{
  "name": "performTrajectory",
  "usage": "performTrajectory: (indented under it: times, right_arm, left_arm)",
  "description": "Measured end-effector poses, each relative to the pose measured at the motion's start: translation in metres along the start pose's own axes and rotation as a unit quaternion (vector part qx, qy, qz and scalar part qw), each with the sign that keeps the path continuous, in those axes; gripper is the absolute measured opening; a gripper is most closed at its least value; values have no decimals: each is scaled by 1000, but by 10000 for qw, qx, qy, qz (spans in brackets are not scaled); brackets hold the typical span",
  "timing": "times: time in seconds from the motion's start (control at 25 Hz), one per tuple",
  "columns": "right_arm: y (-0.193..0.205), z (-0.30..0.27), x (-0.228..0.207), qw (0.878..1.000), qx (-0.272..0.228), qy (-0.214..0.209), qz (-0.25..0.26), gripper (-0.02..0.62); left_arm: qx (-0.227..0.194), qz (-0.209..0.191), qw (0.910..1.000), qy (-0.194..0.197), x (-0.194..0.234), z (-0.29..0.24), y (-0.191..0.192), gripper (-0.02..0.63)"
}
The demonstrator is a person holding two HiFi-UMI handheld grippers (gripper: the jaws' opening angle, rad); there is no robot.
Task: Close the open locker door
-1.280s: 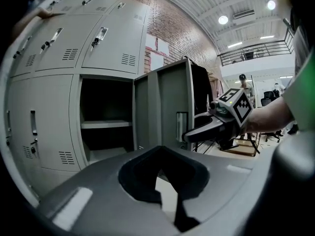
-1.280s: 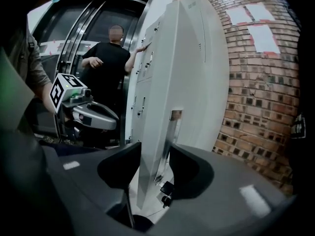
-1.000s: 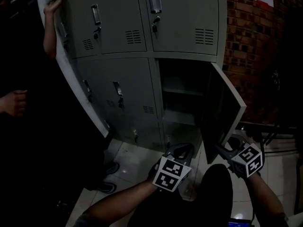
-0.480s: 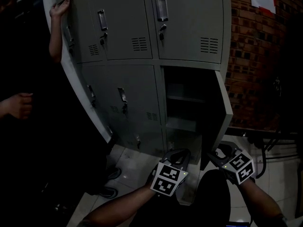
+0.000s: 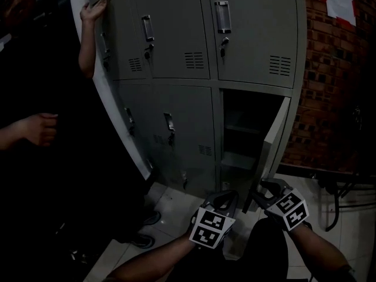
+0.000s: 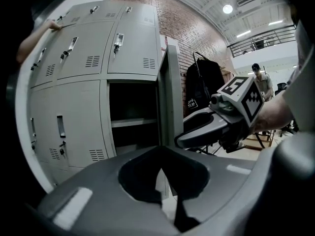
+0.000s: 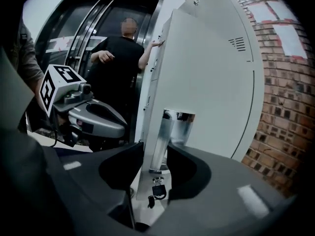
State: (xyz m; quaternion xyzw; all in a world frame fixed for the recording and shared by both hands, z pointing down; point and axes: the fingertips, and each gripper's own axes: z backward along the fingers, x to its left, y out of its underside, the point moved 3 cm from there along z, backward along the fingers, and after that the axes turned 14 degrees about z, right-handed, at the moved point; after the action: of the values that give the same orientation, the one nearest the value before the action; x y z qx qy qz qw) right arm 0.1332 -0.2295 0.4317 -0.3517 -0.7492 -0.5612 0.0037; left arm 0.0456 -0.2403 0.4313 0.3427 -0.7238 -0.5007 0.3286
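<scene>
Nearest the wearer, the left gripper [image 6: 160,151] is held with its jaw tips brought together on nothing. Just beside it, the right gripper [image 7: 155,154] is set over the free edge of the locker door [image 5: 273,140]; its jaws are closing, with that edge and the chrome handle [image 7: 163,132] between them but not visibly clamped. Beyond, the door is seen ajar on the lower right compartment of the grey locker bank [image 5: 176,110], another person's hand [image 5: 94,9] is rested on its upper left corner, and a brick wall [image 5: 329,98] is noted at right.
</scene>
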Motion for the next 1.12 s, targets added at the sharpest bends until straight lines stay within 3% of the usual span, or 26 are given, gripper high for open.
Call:
performTrajectory:
  times: [0.6,1.12]
  right_arm:
    - [-27,-81,-9,9998,-123,-119,105,141]
    - [-41,-148,-41,9996,-26,88,259,109]
  left_arm:
    - [-108,123,9981,-586,51,28,-1,0]
    - [-178,241,9949,-964,92,41,-9,0]
